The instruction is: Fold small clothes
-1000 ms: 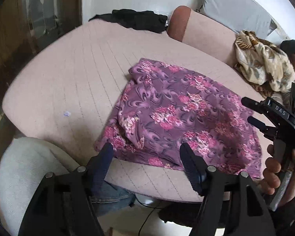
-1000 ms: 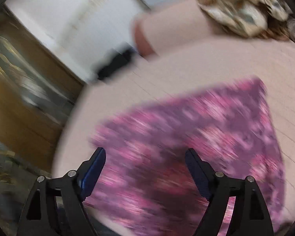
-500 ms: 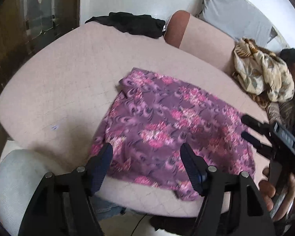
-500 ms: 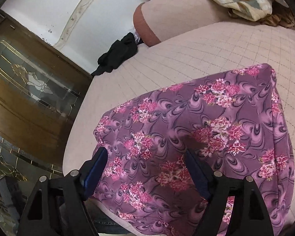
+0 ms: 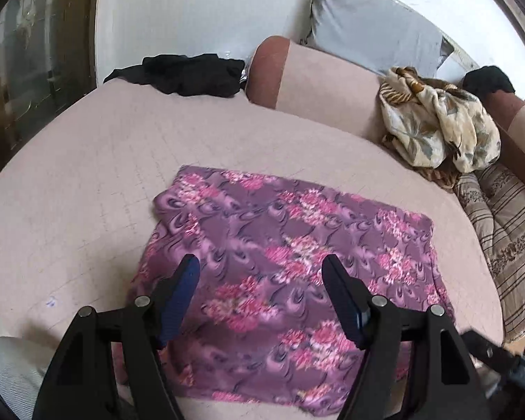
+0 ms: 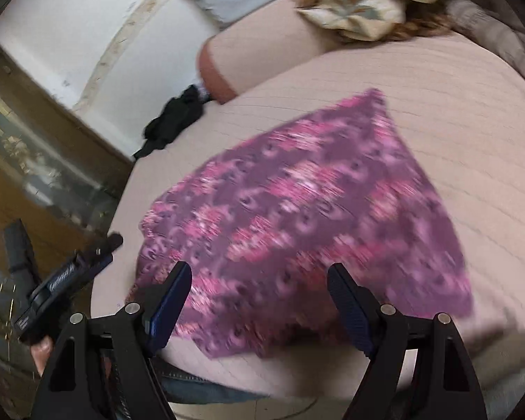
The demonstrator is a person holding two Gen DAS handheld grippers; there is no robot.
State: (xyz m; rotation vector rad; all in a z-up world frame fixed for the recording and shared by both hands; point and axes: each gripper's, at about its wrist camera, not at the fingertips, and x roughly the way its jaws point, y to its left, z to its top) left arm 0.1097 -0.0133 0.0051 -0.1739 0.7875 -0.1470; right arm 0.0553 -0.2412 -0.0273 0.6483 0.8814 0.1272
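Left gripper (image 5: 260, 281): hovering above purple floral cloth (image 5: 290, 266), jaws spread wide, gripping nothing;
Right gripper (image 6: 259, 288): hanging over the cloth's near edge, jaws wide, empty;
Cloth: lying flat on pink cushion (image 5: 87, 182)

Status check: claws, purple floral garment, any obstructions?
Left claw open, empty. Right claw open, empty. Purple floral garment spread on pink quilted surface, ungripped. Nothing on it.

Home: sofa bolster (image 5: 318, 80), grey pillow (image 5: 371, 28), strewn clothes (image 5: 437, 126).
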